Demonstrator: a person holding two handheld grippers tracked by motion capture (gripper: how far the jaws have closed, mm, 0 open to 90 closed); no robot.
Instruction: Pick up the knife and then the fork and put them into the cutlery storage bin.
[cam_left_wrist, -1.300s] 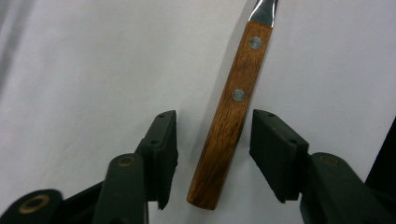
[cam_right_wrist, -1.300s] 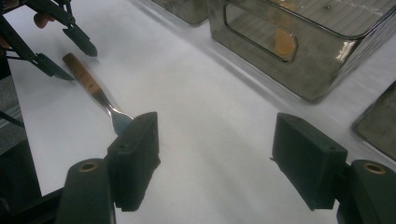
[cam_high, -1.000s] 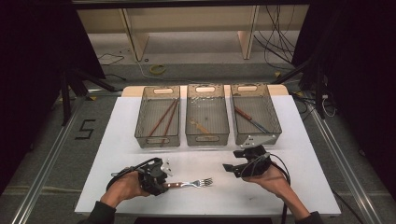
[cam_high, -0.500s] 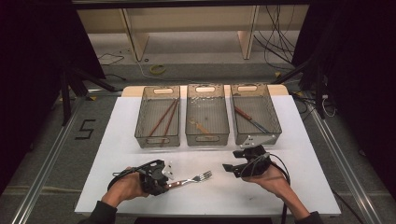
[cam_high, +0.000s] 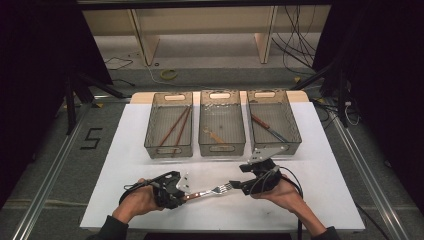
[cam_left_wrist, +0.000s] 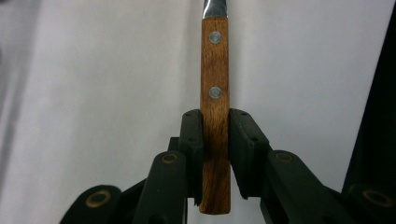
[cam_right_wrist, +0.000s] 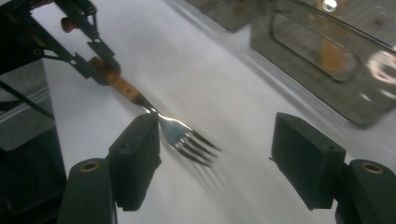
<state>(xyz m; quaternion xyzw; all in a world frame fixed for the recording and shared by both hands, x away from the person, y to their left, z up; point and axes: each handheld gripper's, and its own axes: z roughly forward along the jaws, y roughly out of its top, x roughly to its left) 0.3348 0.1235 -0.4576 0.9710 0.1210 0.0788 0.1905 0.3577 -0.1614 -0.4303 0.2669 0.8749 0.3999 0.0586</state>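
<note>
The left gripper is clenching the fork by its wooden handle, just above the white tabletop, its jaws having just been closing. The right gripper is hovering at the tines, jaws spread. Three bins are sitting beyond.

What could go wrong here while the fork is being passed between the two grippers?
The left gripper pinches the fork only near the butt of its wooden handle, so the long free end could pivot or slip. The right gripper stands open around the tines; if it closed there, it would meet smooth, narrow metal and could grip poorly. Releasing the left too soon could probably drop the fork onto the white table.
</note>
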